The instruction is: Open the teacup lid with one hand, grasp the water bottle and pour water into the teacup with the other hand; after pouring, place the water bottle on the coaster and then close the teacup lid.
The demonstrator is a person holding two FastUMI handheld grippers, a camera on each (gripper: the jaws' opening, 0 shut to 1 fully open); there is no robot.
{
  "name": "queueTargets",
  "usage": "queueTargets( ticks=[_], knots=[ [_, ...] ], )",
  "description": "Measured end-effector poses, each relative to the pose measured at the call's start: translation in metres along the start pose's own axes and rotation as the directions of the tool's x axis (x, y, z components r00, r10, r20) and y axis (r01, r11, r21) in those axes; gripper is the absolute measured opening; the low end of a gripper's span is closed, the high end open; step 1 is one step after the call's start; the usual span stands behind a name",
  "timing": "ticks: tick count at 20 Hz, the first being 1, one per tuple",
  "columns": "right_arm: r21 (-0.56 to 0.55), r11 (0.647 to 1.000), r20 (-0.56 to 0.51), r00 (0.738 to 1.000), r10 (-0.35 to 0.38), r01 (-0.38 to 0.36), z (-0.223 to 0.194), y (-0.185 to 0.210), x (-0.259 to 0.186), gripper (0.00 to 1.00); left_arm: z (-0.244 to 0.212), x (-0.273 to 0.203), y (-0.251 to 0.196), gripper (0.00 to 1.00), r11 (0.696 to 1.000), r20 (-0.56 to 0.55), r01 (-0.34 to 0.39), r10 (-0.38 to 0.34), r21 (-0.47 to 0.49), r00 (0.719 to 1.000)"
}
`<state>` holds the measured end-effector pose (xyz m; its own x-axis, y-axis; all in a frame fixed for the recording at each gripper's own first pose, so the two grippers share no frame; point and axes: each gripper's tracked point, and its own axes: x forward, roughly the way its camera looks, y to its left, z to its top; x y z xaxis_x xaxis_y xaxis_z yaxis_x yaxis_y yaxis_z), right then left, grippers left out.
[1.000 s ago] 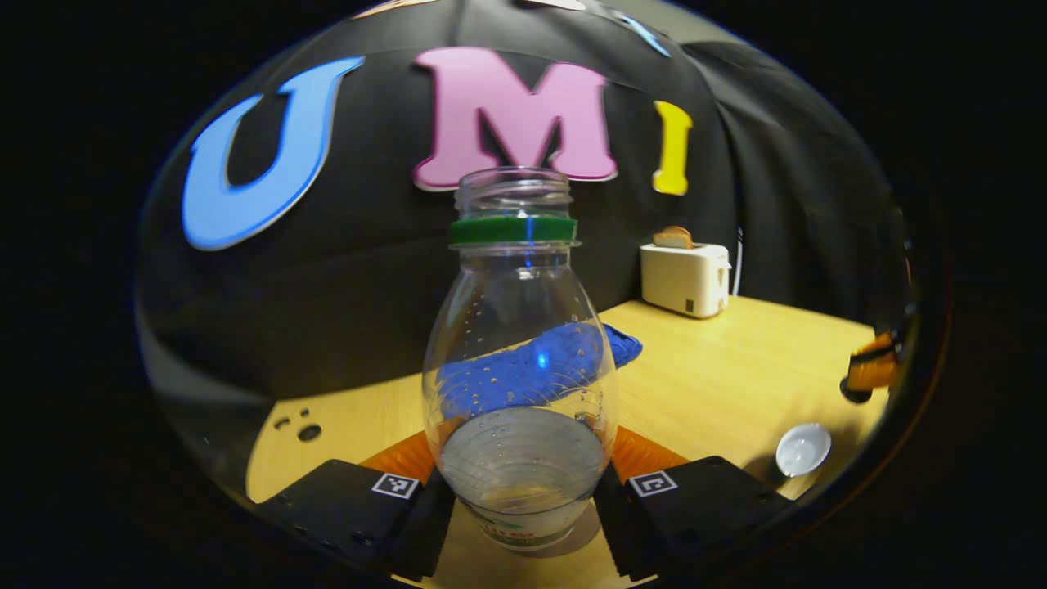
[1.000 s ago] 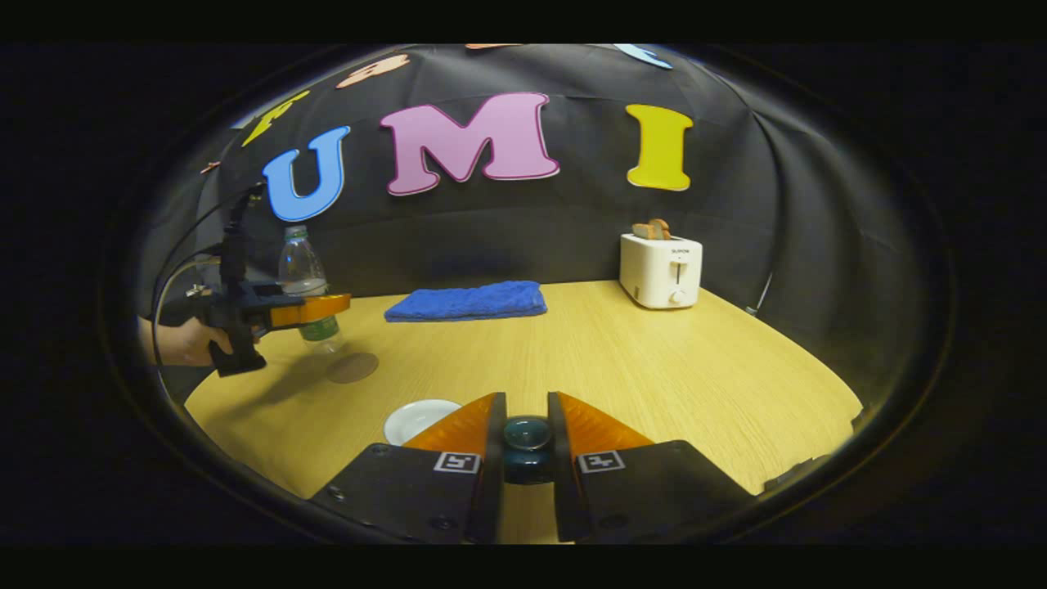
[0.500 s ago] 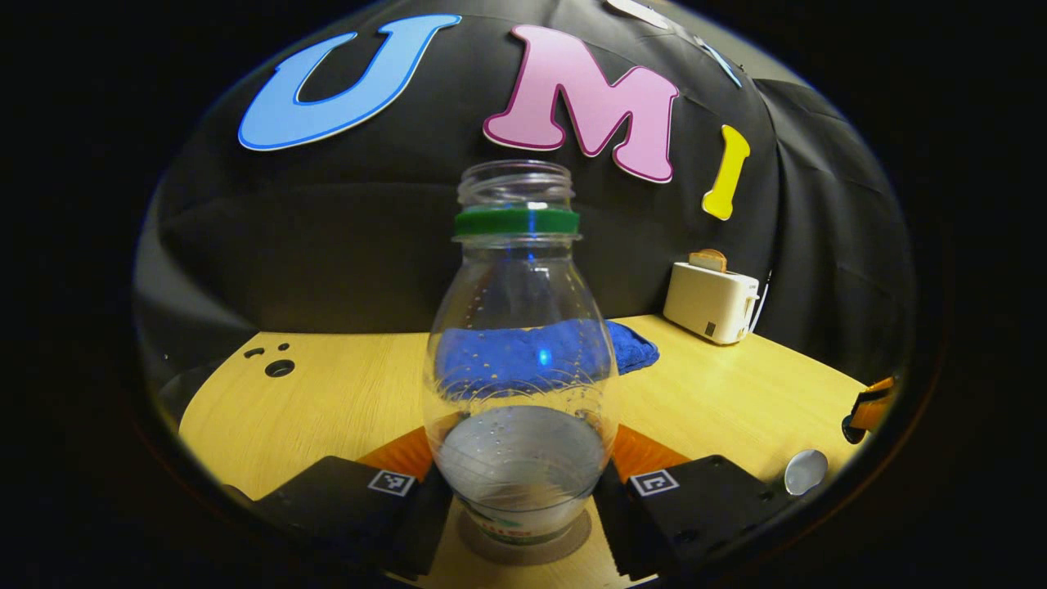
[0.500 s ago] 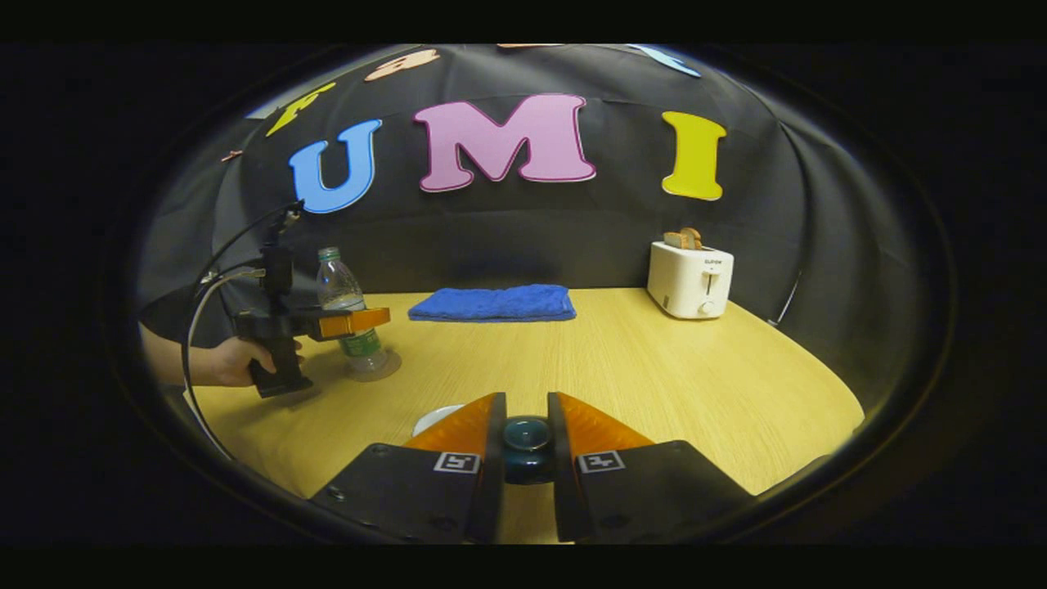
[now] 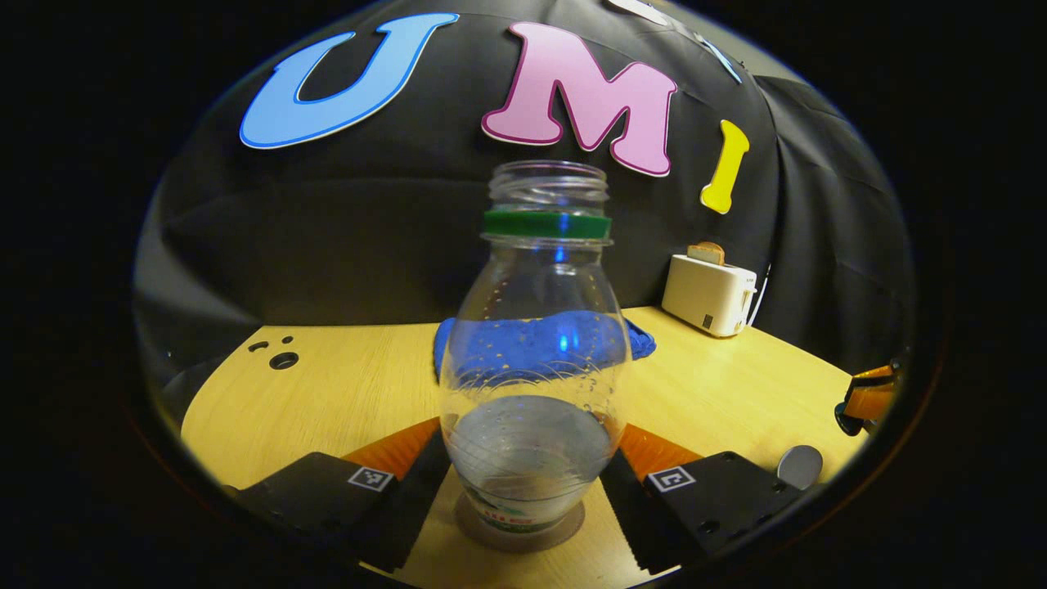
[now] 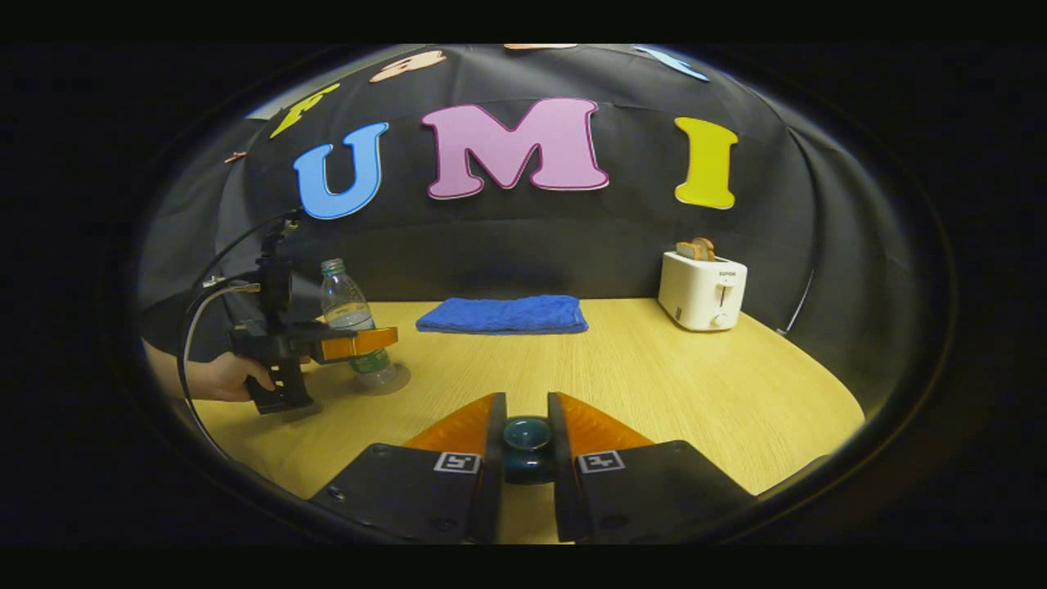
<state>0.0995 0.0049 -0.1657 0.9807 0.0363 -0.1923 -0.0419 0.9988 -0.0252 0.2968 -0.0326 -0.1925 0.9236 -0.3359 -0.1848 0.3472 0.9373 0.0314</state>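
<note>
Wood-grain tabletop (image 6: 654,384) runs back to the black cloth wall, a blue towel (image 6: 502,314) at 12 o'clock and a toaster (image 6: 702,290) at 1 o'clock. In the left gripper view the left gripper (image 5: 523,491) has spread off the water bottle (image 5: 536,384), which stands on the coaster (image 5: 520,530); half a second ago the fingers clamped it. So the set-down looks finished. Next comes the re-lidding: the right gripper (image 6: 527,446) pinches the teacup lid (image 6: 526,450) by its knob and must carry it toward the teacup (image 5: 800,466) at 4 o'clock.

The left gripper (image 5: 523,483) is opening around the water bottle (image 5: 536,368), now standing on the coaster (image 5: 520,532).
</note>
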Motion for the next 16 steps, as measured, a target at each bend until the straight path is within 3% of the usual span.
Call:
queueTargets(
  ticks=[2,4,8,9,11,14,16],
  knots=[
    [0.002,1.000,0.005,1.000,0.001,-0.001,0.003,0.001,0.000,0.24,-0.003,-0.010,-0.001,0.97,1.000,-0.011,-0.003,0.003,0.003,1.000],
    [0.002,1.000,0.003,1.000,0.005,-0.005,0.002,0.003,0.000,0.34,-0.008,-0.024,-0.004,0.97,1.000,-0.029,0.007,-0.007,-0.010,1.000],
    [-0.001,0.998,-0.010,0.998,0.056,-0.056,-0.008,0.020,0.006,0.24,-0.016,-0.073,-0.001,0.97,1.000,-0.037,-0.010,0.010,-0.006,0.999],
    [-0.004,0.998,-0.008,0.997,0.070,-0.070,-0.011,0.024,0.007,0.28,-0.017,-0.086,-0.001,0.97,1.000,-0.036,-0.015,0.014,-0.011,0.999],
    [-0.011,0.996,-0.002,0.996,0.086,-0.086,-0.017,0.033,0.012,0.28,-0.017,-0.109,-0.001,0.97,0.998,-0.040,-0.024,0.022,-0.055,0.999],
    [-0.016,0.996,-0.026,0.995,0.092,-0.092,-0.034,0.040,0.019,0.24,-0.013,-0.144,0.008,0.94,0.978,-0.036,-0.064,0.058,-0.197,0.998],
    [-0.016,0.996,-0.024,0.996,0.088,-0.089,-0.038,0.041,0.022,0.28,-0.006,-0.168,0.015,0.95,0.965,-0.019,-0.086,0.084,-0.247,0.996]
  ],
)
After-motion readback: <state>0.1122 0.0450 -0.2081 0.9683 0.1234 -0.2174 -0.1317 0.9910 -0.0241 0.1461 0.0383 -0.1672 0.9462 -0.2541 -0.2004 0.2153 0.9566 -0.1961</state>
